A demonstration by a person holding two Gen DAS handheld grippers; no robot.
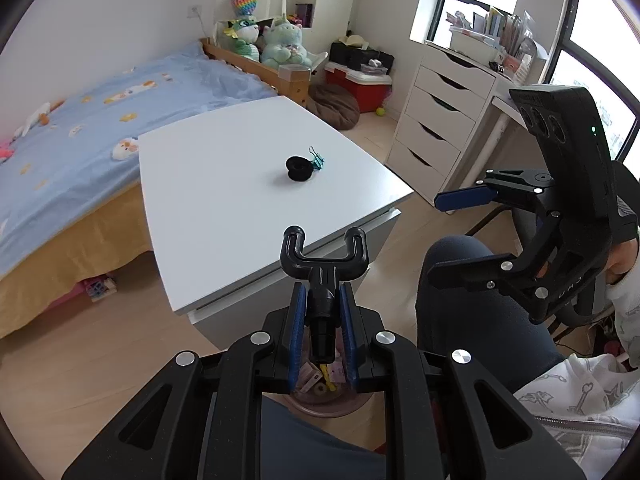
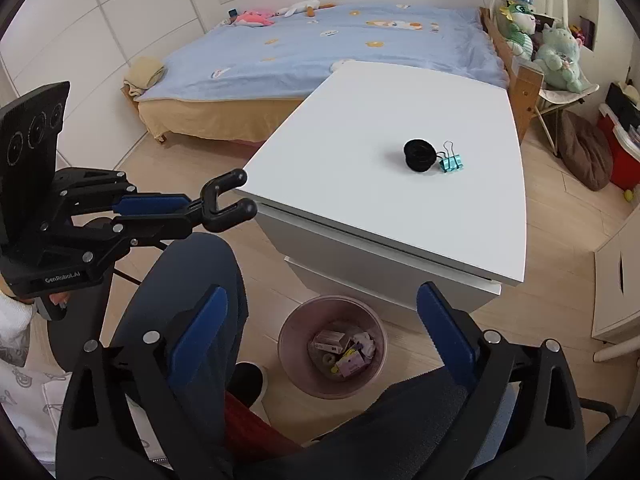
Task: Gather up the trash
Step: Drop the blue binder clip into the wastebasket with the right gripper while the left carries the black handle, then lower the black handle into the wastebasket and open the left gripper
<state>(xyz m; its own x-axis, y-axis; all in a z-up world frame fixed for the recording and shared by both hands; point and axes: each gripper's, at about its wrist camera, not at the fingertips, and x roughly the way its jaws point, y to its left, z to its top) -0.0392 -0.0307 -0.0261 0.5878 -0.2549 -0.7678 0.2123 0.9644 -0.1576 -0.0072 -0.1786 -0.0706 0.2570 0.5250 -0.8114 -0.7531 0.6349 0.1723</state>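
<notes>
Black plastic filled the left tongs [image 1: 322,334]: their blue pads were clamped narrow on the stem of a black forked holder [image 1: 322,256], whose two curled prongs stuck out in front, over the near edge of the white desk [image 1: 224,184]. From the right wrist view the same holder [image 2: 224,200] showed at the left, gripped between the left tongs' pads, level with the desk's near corner. The right tongs [image 2: 320,320] stood wide apart with nothing between their blue pads; only no earlier view was at hand, so the open gap itself was all that could be told. Directly below that gap, on the pale wooden floor just in front of the desk, stood a pink bin [image 2: 290,344] with small boxes and scraps of paper lying in its bottom. In the left wrist view the bin [image 1: 320,410] was mostly hidden behind the left tongs. On the desk, well away from both tongs, lay a black round cap [image 2: 419,155] touching a teal binder clip [image 2: 451,162] on its right side. A person's knees in dark trousers [image 2: 192,280] sat on either side of the bin. A bed with a blue cover [image 2: 320,48] stood behind the desk.
</notes>
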